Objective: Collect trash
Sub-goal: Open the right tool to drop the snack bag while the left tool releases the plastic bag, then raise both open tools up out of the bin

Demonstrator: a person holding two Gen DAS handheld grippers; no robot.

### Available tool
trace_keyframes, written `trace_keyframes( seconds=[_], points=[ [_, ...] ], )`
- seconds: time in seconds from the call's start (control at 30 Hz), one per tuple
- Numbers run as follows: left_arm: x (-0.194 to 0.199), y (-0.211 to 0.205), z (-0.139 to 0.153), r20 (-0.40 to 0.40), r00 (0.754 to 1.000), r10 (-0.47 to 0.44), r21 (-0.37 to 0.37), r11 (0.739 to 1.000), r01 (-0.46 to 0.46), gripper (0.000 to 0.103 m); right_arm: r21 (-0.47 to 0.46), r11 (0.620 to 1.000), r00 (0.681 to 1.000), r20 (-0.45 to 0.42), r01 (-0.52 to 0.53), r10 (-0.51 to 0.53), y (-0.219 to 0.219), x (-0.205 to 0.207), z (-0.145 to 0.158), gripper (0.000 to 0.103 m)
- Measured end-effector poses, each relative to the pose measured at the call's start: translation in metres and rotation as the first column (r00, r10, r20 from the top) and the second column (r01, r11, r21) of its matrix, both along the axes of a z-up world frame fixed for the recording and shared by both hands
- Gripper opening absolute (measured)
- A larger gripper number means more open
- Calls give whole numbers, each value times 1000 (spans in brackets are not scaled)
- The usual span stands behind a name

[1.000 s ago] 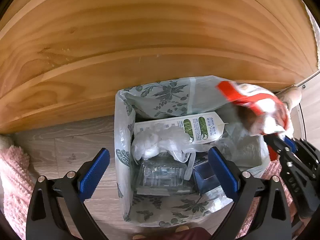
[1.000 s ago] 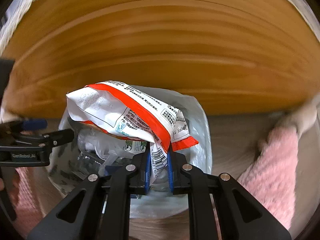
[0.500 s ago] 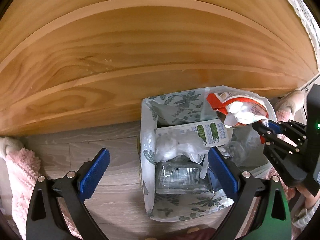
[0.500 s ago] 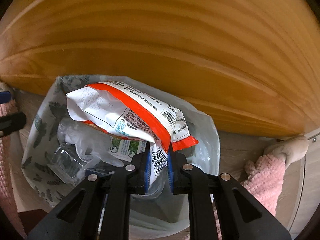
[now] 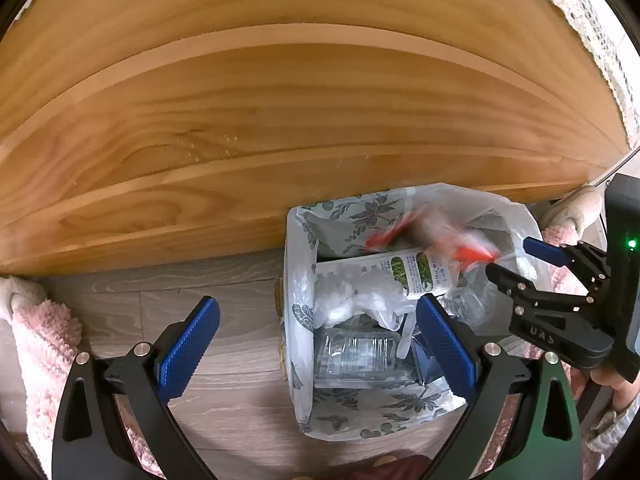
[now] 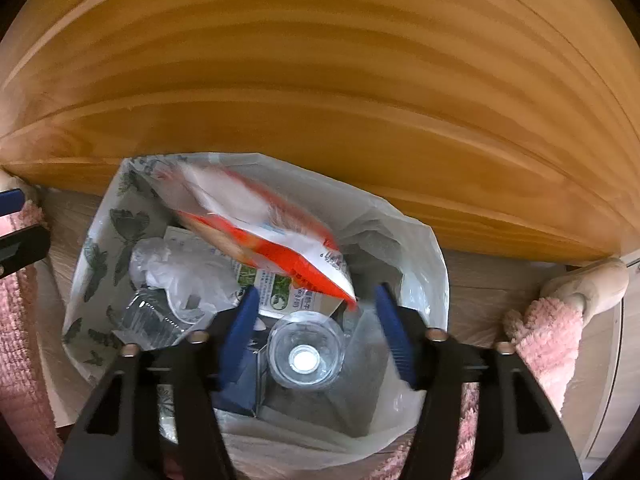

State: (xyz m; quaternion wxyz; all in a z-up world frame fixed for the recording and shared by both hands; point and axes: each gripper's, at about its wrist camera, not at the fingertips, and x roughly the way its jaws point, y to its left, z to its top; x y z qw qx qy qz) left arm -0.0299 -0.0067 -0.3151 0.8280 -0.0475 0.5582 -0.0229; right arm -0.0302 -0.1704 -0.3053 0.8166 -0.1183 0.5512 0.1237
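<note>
A white and orange snack bag [image 6: 264, 228] drops, blurred, into the leaf-printed trash bag [image 6: 108, 236], free of my right gripper [image 6: 316, 308]. That gripper's jaws are opening above the bag mouth with nothing pressed between them. In the left wrist view the same snack bag [image 5: 436, 236] is a red blur over the trash bag [image 5: 298, 280], with the right gripper [image 5: 516, 256] at its right rim. My left gripper [image 5: 316, 324] hangs open and empty over the bag's left rim. Inside lie a green-labelled carton [image 5: 404, 272], crumpled white plastic [image 6: 180, 268] and clear containers [image 6: 306, 356].
A wooden panel [image 5: 280, 120] stands right behind the trash bag. Grey wood-look floor [image 5: 180, 280] lies to the left. Pink fluffy slippers [image 6: 548, 332] sit on the right, and pink fluffy fabric [image 5: 40, 340] on the left. A hand [image 5: 616, 384] holds the right gripper.
My right gripper has let go of the snack bag, its jaws now apart, and the bag falls into the trash bag. The left gripper has drifted left and up, staying open.
</note>
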Motion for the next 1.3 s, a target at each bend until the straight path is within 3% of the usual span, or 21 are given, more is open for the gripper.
trace_keyframes(
  seconds=[0.1,0.27,0.4,1.3],
  points=[
    [0,0,2,5,1000,-4,-4,1000,4,95,32,999,1000,2,18,-18,-7,-3,5,85],
    [-2,2,7,21,1000,-6,-14,1000,6,95,76,996,999,30,43,-46,-10,-8,18,95],
    [-4,4,11,33,999,-1,-23,1000,2,95,74,995,995,69,62,-67,-10,-11,26,95],
    [-14,16,32,89,996,5,-72,997,2,95,56,996,989,120,76,-82,-13,-15,44,95]
  ],
)
